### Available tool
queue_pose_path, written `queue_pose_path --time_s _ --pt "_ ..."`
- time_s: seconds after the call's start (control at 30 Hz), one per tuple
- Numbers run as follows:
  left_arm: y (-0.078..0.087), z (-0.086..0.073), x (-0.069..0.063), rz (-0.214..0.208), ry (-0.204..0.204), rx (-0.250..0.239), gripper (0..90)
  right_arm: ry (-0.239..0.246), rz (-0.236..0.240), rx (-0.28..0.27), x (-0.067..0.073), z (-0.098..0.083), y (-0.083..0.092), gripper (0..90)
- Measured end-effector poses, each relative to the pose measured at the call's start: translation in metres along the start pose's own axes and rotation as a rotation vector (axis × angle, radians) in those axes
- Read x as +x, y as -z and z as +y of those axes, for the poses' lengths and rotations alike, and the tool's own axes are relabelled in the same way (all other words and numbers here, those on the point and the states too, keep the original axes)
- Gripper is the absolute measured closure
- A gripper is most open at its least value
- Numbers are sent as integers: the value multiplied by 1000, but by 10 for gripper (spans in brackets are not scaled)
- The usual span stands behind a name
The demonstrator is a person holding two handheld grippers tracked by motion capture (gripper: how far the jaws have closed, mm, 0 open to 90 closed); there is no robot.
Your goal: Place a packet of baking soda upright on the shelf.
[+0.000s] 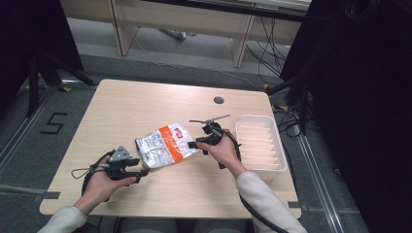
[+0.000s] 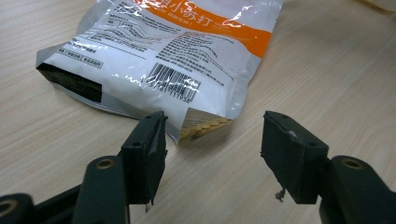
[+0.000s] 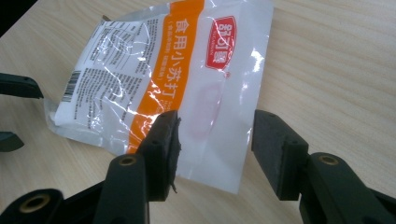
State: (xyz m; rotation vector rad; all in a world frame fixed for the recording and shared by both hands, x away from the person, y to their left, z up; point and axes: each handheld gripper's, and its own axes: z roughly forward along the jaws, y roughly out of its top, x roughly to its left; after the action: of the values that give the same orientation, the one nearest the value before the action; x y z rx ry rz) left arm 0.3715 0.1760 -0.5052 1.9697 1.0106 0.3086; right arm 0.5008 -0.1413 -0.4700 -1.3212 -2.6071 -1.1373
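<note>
A white and orange snack bag (image 1: 165, 144) lies flat on the wooden table (image 1: 145, 104) between my two grippers. My left gripper (image 1: 142, 171) is at the bag's near left end. In the left gripper view, that gripper (image 2: 212, 140) stands open, and the torn corner of the bag (image 2: 177, 51) reaches just into the gap without touching the pads. My right gripper (image 1: 194, 144) is at the bag's right end. Seen in the right gripper view, it (image 3: 215, 135) is open above the clear sealed edge of the bag (image 3: 177, 70), and the pads do not press on it.
A white ribbed tray (image 1: 260, 145) stands at the table's right edge, just behind the right hand. A round cable hole (image 1: 218, 100) sits near the far edge. Bare wood lies on the far left of the table.
</note>
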Motion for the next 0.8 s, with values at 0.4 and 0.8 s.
queue_pose_path --time_s 0.4,0.8 --pt "2 0 0 -12 -24 28 406 -73 -4 52 -9 -3 -9 514" --pt "2 0 -1 -7 -28 22 408 -73 54 76 -6 -5 -19 567"
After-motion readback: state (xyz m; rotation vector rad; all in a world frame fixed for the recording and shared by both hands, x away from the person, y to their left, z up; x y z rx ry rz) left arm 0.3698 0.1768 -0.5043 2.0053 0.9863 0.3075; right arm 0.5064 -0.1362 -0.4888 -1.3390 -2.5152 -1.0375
